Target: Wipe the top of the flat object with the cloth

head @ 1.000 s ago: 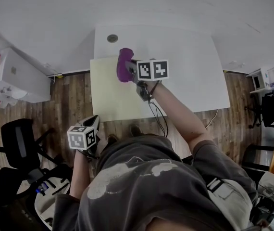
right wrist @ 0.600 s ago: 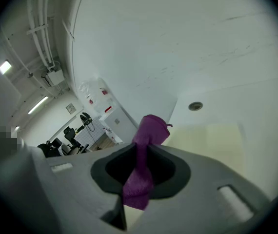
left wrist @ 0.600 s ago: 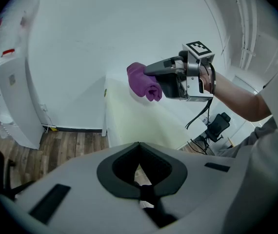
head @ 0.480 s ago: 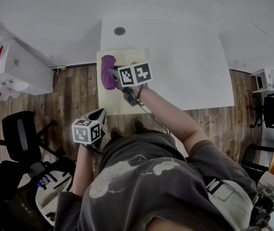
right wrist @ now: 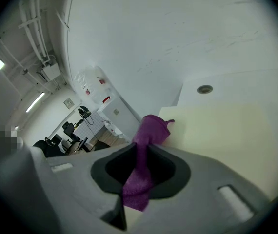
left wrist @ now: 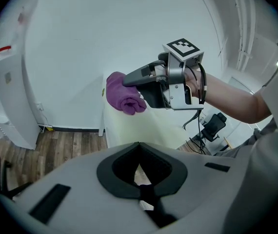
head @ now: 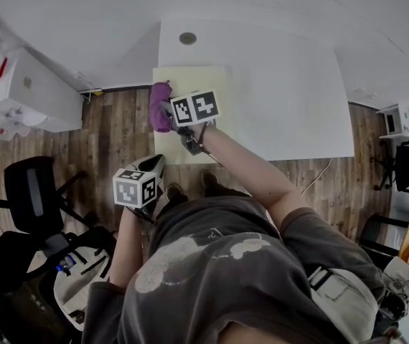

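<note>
A pale yellow flat object (head: 194,131) lies on the left corner of the white table (head: 283,92). The purple cloth (head: 160,106) sits at its left edge, partly past the edge over the floor. My right gripper (head: 170,110) is shut on the cloth. In the right gripper view the cloth (right wrist: 151,130) runs up between the jaws of the right gripper (right wrist: 141,147) onto the flat object (right wrist: 222,130). My left gripper (head: 154,165) hangs off the table near the person's body, shut on nothing. From the left gripper view (left wrist: 139,145), the cloth (left wrist: 124,95) and right gripper (left wrist: 129,81) show above the flat object (left wrist: 144,126).
A round grommet hole (head: 187,39) marks the table's far left. A white cabinet (head: 32,95) and a black chair (head: 29,196) stand on the wooden floor (head: 118,120) to the left. A cable (head: 212,156) trails from the right gripper.
The right gripper has carried the cloth leftward across the flat object to its left edge. The left gripper has stayed off the table.
</note>
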`<state>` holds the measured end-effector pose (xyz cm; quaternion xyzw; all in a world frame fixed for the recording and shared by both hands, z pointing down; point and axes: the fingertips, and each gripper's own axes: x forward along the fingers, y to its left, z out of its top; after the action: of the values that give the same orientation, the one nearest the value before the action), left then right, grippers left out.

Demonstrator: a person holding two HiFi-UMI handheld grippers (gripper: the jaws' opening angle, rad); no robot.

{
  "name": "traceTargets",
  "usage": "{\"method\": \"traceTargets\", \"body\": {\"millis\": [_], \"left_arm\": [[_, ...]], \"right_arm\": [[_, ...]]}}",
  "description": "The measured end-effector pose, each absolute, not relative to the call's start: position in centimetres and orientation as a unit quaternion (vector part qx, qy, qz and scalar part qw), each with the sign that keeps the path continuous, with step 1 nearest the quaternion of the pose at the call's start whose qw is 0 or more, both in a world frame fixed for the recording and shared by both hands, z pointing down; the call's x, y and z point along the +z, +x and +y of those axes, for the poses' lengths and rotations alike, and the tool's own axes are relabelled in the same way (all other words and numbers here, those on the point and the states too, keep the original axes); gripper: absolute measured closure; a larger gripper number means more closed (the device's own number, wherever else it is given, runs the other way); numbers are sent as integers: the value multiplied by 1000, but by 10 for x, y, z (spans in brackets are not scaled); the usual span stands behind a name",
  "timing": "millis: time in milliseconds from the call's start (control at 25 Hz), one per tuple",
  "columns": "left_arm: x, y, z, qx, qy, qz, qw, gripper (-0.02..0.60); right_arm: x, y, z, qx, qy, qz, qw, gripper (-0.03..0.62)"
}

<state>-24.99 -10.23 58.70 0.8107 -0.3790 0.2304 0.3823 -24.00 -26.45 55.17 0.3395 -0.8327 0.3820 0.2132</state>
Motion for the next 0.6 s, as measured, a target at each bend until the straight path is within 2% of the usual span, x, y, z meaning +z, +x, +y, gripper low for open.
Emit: {"method": "traceTargets", "body": {"millis": [600], "left_arm": [[586, -250, -102, 244, 810, -367, 386, 586]], "right_arm": [[557, -220, -264, 381, 350, -828, 218, 528]]}}
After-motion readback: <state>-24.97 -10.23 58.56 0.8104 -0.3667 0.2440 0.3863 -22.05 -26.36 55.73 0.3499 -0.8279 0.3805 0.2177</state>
